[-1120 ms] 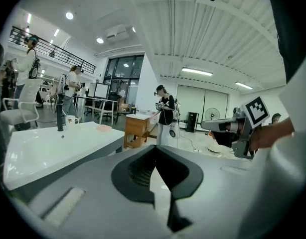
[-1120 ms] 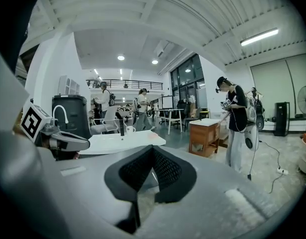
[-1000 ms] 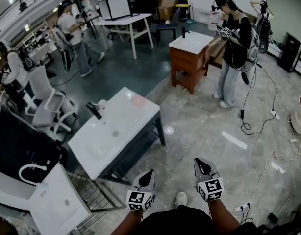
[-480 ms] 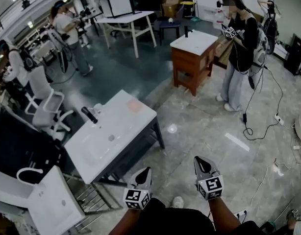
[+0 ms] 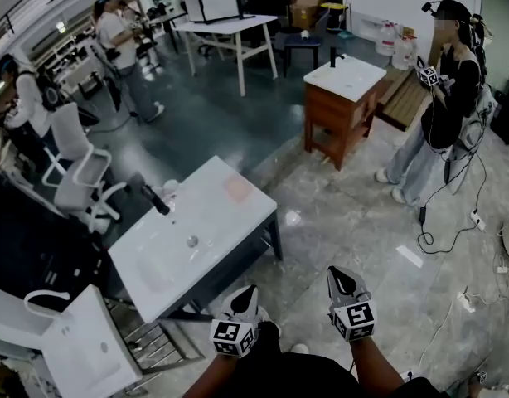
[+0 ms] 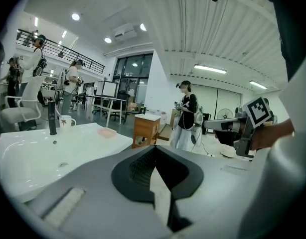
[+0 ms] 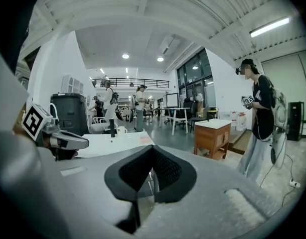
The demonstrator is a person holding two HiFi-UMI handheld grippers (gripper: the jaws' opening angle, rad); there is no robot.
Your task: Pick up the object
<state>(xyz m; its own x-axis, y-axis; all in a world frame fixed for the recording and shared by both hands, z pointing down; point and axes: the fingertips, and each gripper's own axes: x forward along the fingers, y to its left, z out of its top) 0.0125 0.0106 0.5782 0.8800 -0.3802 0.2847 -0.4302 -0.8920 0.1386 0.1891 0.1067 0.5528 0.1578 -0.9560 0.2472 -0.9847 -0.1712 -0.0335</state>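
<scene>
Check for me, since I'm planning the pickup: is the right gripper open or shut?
Shut. In the right gripper view, the right gripper has its jaws closed together at the tips, and nothing is held between them.

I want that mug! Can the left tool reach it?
Probably not: the mug stands by the black tap at the far edge of the sink top, and the left tool hangs shut off its near corner.

A: What is standing ahead of the operator?
B: A white basin top (image 5: 206, 240) is standing left of centre, carrying a black faucet (image 5: 155, 199), a mug (image 5: 170, 187) and a pink dish (image 5: 236, 190).
A: And the grippers?
B: The left gripper (image 5: 252, 290) and right gripper (image 5: 337, 274) are hovering side by side over the floor (image 5: 362, 222), jaws drawn together.
</scene>
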